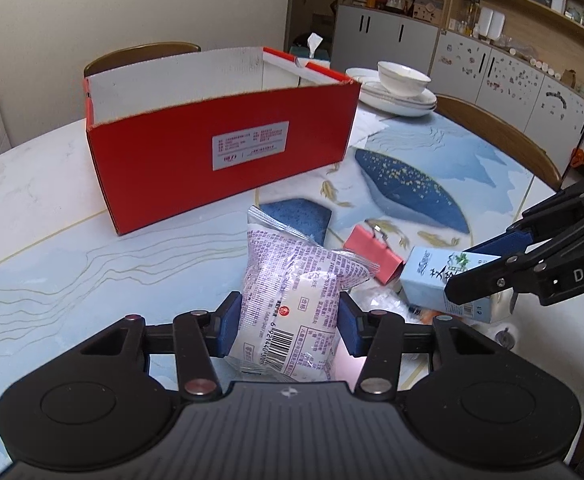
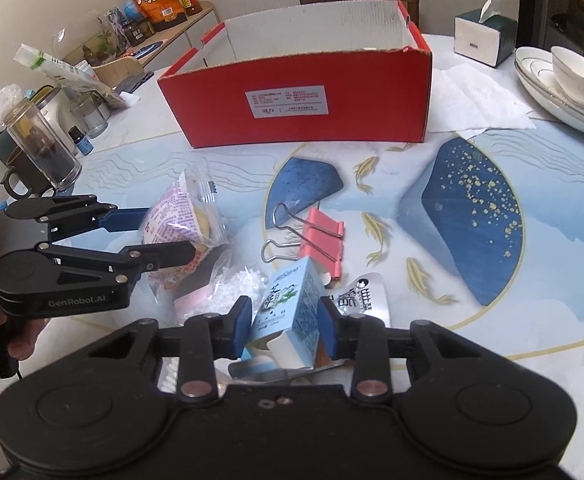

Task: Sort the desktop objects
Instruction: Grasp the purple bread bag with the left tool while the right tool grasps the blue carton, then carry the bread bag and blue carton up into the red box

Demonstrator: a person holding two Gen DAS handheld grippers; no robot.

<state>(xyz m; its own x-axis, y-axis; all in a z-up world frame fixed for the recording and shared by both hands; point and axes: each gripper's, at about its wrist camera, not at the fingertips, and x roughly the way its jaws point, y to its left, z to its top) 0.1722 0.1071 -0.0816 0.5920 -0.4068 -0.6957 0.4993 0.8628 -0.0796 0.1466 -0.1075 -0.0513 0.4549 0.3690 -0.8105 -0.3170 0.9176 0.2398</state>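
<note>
Two grips on: left gripper (image 1: 289,328) clamps snack packet (image 1: 292,300) mid-body, soft and crinkly, prob light, may slip; right gripper (image 2: 283,330) pinches small carton (image 2: 287,308) by its sides, stiff but crushable. Both low over table (image 1: 51,208), near red box (image 1: 219,152).

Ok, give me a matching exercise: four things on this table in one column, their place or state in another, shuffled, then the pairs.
Things:
1. snack packet
2. light blue carton
3. pink binder clip
4. white bowl

Place or state:
A. lying loose on the table in front of the red box
B. clamped in the right gripper
C. stacked on plates at the table's far right
D. clamped in the left gripper

Pairs: 1-D, 2-B, 3-A, 4-C
</note>
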